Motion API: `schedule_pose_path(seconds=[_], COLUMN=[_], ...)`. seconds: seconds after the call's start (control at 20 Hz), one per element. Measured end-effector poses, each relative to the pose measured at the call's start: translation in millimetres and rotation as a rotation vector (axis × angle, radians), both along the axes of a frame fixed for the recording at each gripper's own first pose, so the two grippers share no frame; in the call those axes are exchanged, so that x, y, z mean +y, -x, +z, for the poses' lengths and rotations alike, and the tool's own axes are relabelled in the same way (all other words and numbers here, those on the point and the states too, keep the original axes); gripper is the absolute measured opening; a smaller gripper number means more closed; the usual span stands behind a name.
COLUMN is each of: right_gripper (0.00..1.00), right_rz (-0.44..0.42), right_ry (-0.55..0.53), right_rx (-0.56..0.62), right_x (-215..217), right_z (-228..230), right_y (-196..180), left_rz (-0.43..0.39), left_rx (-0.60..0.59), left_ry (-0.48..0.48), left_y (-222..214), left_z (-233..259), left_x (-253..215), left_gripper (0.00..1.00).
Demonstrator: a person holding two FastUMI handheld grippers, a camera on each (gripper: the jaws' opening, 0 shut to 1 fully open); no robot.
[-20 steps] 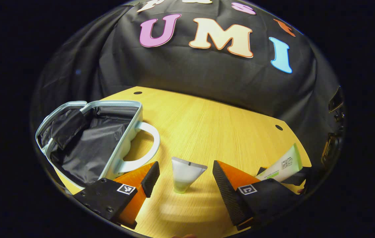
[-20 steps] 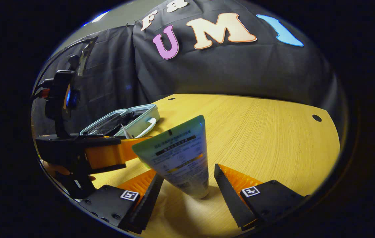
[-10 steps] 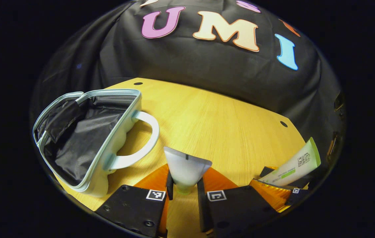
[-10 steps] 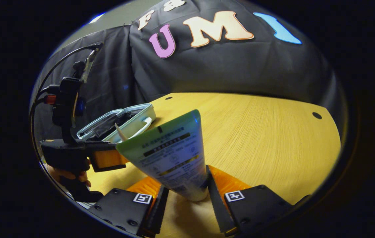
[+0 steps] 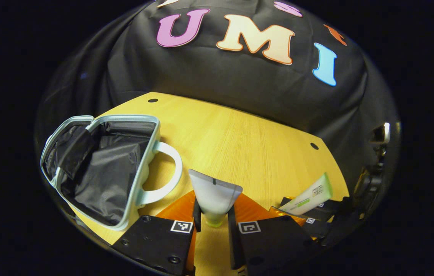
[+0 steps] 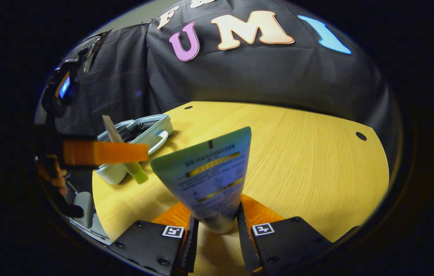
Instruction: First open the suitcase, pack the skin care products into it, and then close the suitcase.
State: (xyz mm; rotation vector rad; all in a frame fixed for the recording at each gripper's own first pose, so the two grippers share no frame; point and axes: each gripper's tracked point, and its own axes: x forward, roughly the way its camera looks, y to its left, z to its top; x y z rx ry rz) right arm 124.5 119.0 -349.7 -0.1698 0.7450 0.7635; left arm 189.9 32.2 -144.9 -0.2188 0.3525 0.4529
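In the left gripper view my left gripper (image 5: 212, 219) is shut on a small white tube with a green cap (image 5: 213, 195), held above the wooden table. The pale blue suitcase (image 5: 103, 165) lies open to its left, dark lining showing and white handle (image 5: 165, 174) facing me. In the right gripper view my right gripper (image 6: 217, 230) is shut on a larger green-and-white tube (image 6: 209, 178), lifted off the table. The left gripper (image 6: 105, 152) with its small tube (image 6: 125, 155) hangs to the left there, in front of the suitcase (image 6: 140, 132). The right gripper's tube (image 5: 307, 197) appears at lower right in the left gripper view.
The yellow wooden table (image 6: 308, 153) has small dark holes (image 6: 361, 136) near its far edge. Black cloth hangs behind it. A hand (image 6: 54, 178) holds the left gripper's handle at the left edge of the right gripper view.
Both grippers closed on their tubes about half a second ago and have since lifted them off the table. The left gripper has risen in the right gripper view.
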Motion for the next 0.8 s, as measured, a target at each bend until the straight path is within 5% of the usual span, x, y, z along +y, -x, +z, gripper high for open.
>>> schedule_pose_path(seconds=[0.4, 0.8], right_gripper=[0.47, 0.47], right_rz=[-0.074, -0.184], right_ry=[0.062, 0.17], right_rx=[0.036, 0.035], right_x=[-9, 9], right_z=[1, 15], right_y=[1, 28], left_rz=[0.038, -0.12], left_rx=[-0.02, 0.239], left_ry=[0.024, 0.064], left_y=[63, 107], left_z=[76, 42], left_x=[72, 163], left_gripper=[0.29, 0.29])
